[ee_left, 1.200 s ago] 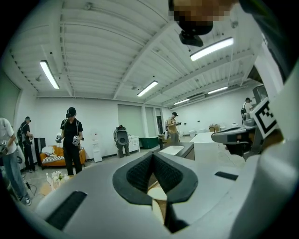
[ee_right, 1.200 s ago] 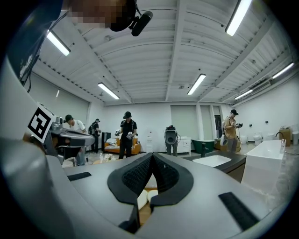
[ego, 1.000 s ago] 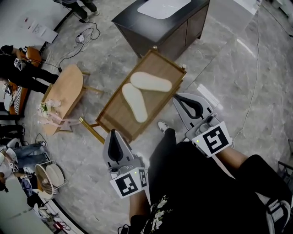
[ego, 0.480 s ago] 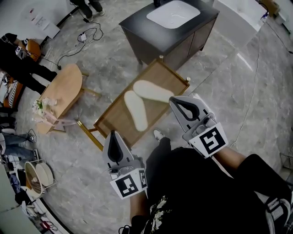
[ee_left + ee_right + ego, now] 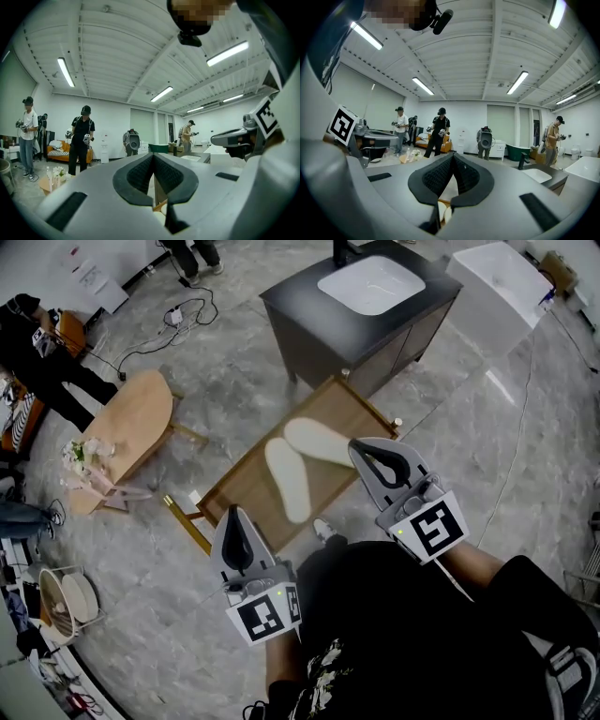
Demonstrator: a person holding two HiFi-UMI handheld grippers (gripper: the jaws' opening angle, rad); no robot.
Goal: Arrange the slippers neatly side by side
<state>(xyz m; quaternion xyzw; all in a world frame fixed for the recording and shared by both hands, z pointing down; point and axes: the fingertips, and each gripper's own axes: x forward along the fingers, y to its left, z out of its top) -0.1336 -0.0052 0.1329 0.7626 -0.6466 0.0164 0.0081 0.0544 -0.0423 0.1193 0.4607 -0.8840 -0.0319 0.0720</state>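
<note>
Table (image 5: pixel 246 491) and slippers (image 5: pixel 287 480) sit closer to both grippers than a second ago. Left gripper (image 5: pixel 232 517): jaws closed, empty, off the table's near-left edge. Right gripper (image 5: pixel 360 447): jaws closed, empty, tip seen just beside the right-hand slipper (image 5: pixel 319 442). Slippers lie splayed in a V on the table. Sink cabinet (image 5: pixel 347 329) beyond.

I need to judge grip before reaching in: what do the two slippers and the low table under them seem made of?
The left slipper and the right slipper: pale cream, matte, no shine; probably soft foam or fabric, I can't tell which. The low table: looks like wood, brown top with a lighter raised rim, dull finish.
</note>
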